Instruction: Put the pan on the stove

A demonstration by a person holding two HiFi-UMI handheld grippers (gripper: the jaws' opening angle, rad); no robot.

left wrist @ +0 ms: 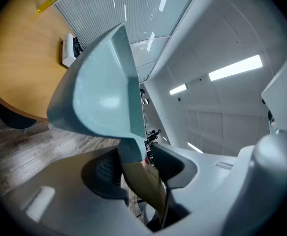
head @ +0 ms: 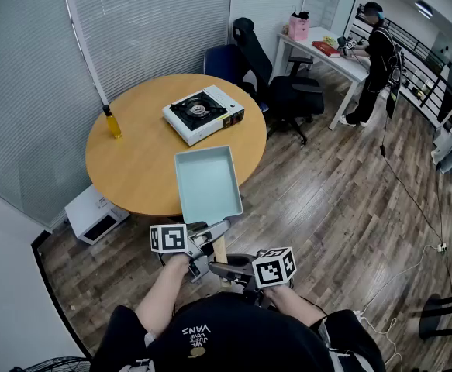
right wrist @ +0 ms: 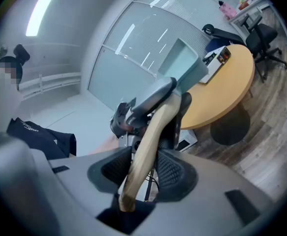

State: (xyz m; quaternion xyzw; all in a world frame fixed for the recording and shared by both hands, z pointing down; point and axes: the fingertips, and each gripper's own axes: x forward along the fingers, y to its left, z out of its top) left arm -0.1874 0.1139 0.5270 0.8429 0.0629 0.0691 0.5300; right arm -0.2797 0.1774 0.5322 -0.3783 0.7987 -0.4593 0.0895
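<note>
A rectangular teal pan (head: 206, 180) with a wooden handle hangs level over the near edge of the round wooden table (head: 132, 169). My left gripper (head: 210, 235) is shut on the handle close to the pan. Just behind it, my right gripper (head: 227, 268) is shut on the handle's end. The left gripper view has the pan (left wrist: 99, 92) tilted above the handle (left wrist: 144, 183), which sits between the pads. In the right gripper view both pads press the handle (right wrist: 148, 141). The white portable stove (head: 203, 113) sits at the table's far side, apart from the pan.
A yellow bottle (head: 113, 122) stands at the table's left edge. Office chairs (head: 276, 84) sit behind the table, and a white box (head: 94, 214) is on the floor by it. A person (head: 377, 60) stands at a desk at the back right.
</note>
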